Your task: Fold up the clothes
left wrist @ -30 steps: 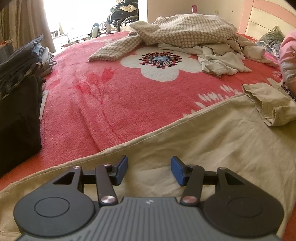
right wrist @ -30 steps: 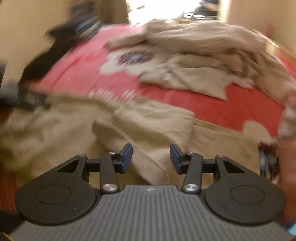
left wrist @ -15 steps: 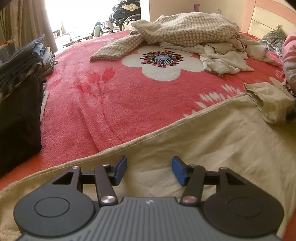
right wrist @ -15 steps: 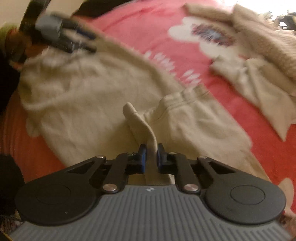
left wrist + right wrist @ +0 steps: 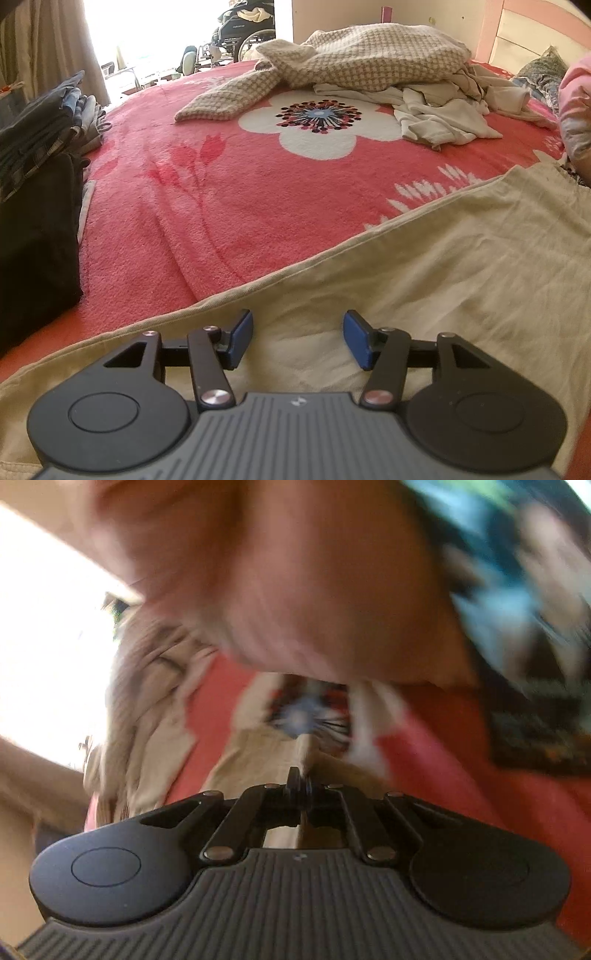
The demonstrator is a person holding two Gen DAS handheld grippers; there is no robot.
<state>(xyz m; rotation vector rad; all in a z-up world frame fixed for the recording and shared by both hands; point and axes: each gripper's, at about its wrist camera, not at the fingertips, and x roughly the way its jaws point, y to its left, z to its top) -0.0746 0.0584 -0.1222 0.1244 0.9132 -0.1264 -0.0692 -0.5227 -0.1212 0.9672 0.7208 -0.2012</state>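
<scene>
The wide beige cotton garment [image 5: 424,280] lies spread flat on the red fleece blanket with a white flower print [image 5: 221,177] covering the bed. The left gripper [image 5: 298,339] hovers over it, blue-padded fingers [image 5: 242,338] apart and empty. The right gripper [image 5: 300,780] has just closed, its fingers pinching a fold of the same garment [image 5: 258,760]. No readable writing shows.

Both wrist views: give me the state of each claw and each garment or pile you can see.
Left claw: open, over the garment.
Right claw: shut on a fold of beige cloth.
Beige garment: spread flat.
Checked garment: crumpled, unfolded.
Dark stack: folded.
</scene>
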